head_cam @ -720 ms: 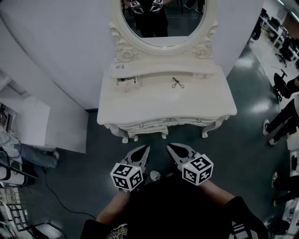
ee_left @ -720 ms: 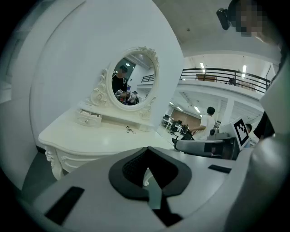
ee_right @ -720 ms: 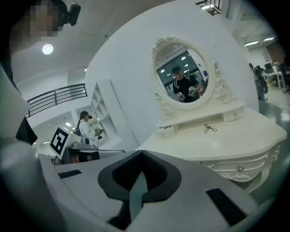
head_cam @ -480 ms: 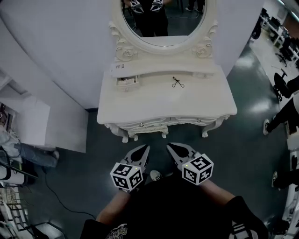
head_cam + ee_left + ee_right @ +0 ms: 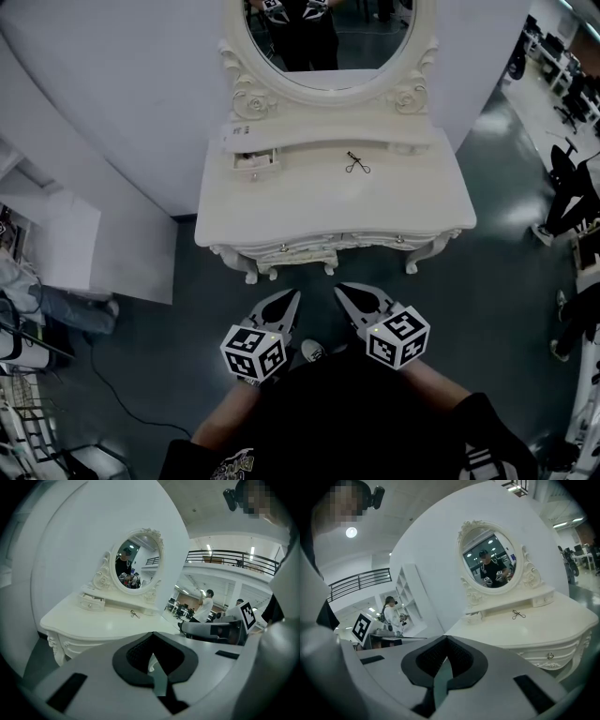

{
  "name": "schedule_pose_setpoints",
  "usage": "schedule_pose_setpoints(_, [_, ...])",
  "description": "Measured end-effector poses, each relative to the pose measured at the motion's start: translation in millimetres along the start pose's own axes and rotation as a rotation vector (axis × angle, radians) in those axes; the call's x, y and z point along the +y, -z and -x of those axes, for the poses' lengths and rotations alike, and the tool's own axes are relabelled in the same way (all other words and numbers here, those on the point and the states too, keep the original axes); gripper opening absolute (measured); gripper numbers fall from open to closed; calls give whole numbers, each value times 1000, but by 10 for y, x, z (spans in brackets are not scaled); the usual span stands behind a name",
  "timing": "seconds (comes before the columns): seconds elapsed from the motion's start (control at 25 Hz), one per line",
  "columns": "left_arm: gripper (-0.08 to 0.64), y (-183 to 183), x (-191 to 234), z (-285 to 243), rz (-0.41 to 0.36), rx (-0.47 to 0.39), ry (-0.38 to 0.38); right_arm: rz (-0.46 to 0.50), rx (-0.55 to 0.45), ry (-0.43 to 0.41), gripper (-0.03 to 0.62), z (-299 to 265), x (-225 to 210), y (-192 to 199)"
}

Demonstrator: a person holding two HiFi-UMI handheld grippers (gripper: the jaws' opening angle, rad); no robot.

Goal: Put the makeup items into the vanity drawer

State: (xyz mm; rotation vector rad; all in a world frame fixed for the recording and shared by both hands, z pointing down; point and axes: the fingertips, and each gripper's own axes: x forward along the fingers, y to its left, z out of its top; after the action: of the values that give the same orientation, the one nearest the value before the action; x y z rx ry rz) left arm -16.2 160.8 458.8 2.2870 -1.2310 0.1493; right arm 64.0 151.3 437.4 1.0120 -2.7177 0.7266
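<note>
**Item 1. Eyelash curler** (image 5: 355,165): the one makeup item in view. Small, dark, wire-framed. It lies flat on the white vanity top (image 5: 328,211), towards the back and just in front of the raised shelf. Nothing touches it.

**Item 2. Small drawer** (image 5: 253,165): at the left end of the raised shelf, and it appears to be pulled out. Its contents are too small to tell. It is well apart from the curler.

**Item 3. Front drawers** (image 5: 309,251): under the top edge, knobbed and closed. Which drawer the task means cannot be told.

**Item 4. Left gripper** (image 5: 289,302): jaws pressed together at the tips with nothing between them. It is held close to the body, short of the vanity.

**Item 5. Right gripper** (image 5: 349,294): the same, tips together and empty, level with the left.

**Item 6. Oval mirror** (image 5: 328,56): above the shelf, reflecting the person.

**Risks, as judged**
- The task is barely begun, and the jaws must part before any pick.
- The curler is thin and low. Jaws closing too high would skate over it or flick it across the glossy top, possibly off the edge.
- A grip on one loop could let it swing and catch the drawer rim.
- The reach is long, so an approach that drops too low could knock the vanity's front edge.
</note>
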Motion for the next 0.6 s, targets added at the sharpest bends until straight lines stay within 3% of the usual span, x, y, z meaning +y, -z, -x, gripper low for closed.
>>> schedule_pose_setpoints(0.36, [0,18,-10,16,-1,1,3,80,7,0,29,-13,63,-1])
schedule_pose_setpoints(0.6, [0,13,0,24,1,-3,4,81,8,0,29,-24,75,1])
